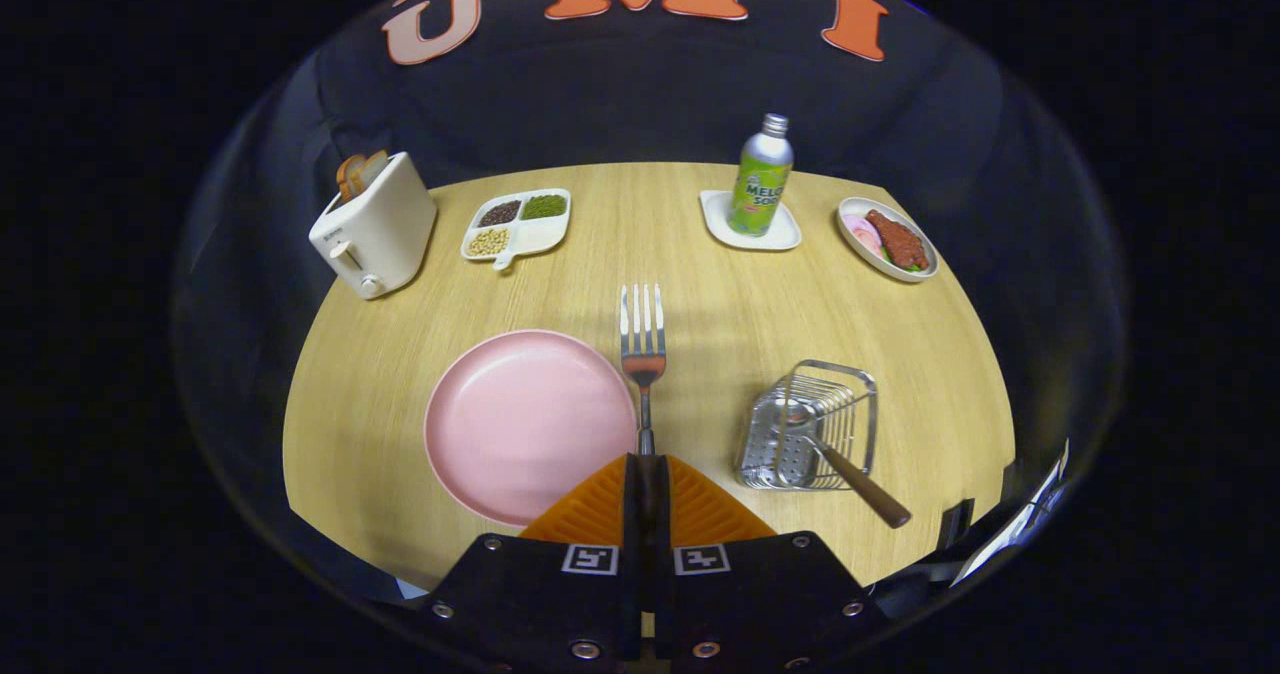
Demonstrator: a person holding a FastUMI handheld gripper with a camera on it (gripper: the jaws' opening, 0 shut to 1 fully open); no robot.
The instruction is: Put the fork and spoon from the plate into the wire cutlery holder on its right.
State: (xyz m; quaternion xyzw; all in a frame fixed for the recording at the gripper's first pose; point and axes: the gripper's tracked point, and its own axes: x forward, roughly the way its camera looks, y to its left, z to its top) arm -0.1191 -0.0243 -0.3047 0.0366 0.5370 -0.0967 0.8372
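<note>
The tongs [646, 469] pinch the fork [643, 346] by its handle, raised beside the bare pink plate [530, 422]. The spoon [835, 466] already rests in the wire cutlery holder [812, 426]; next, seemingly, swing right and lower the fork in.

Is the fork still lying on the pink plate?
No, the gripper is shut on the fork, holding it beside the empty pink plate.

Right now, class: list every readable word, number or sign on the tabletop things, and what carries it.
Nothing reads clearly.
Green drink bottle: label print too blurred.
White toaster: small mark, unreadable.
Gripper, shut on the steel fork: two square coded markers, no words.
</note>
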